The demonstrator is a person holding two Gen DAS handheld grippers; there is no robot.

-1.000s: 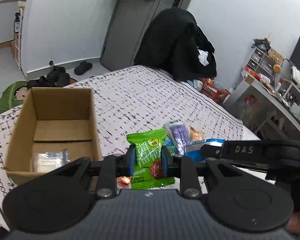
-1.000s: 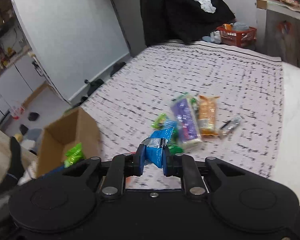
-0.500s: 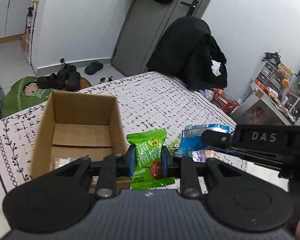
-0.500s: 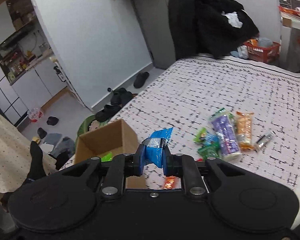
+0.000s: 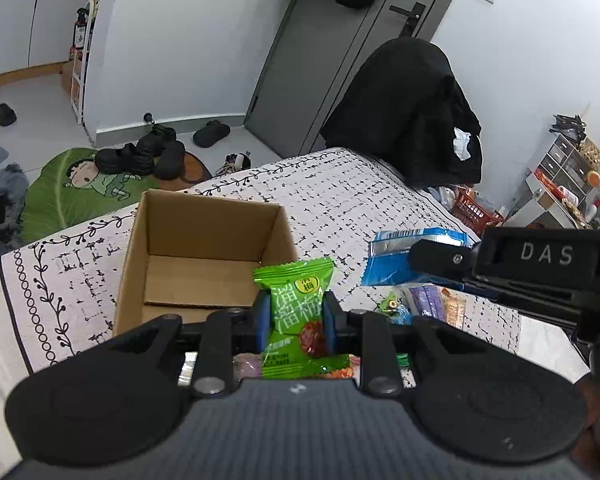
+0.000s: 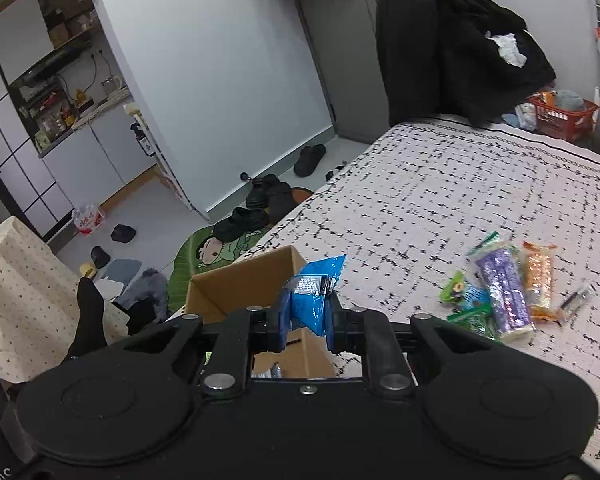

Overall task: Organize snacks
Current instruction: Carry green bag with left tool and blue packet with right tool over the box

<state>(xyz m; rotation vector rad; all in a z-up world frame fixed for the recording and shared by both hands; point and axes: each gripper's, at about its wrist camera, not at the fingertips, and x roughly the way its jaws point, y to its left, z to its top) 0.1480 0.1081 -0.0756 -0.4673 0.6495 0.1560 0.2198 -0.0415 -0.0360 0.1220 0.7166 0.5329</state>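
Green snack packet (image 5: 296,316) is clamped between left gripper (image 5: 294,316) fingers, blue packet (image 6: 314,300) between right gripper (image 6: 306,326) fingers, both held above cardboard box (image 5: 204,252) at bed (image 6: 440,200) edge; loose snacks (image 6: 504,292) are left mid-bed.

Both wrist views overlook cardboard box (image 5: 204,256) closely.

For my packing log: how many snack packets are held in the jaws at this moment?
2. The green plum candy packet is in the left gripper; the blue snack packet is in the right gripper, above the cardboard box.
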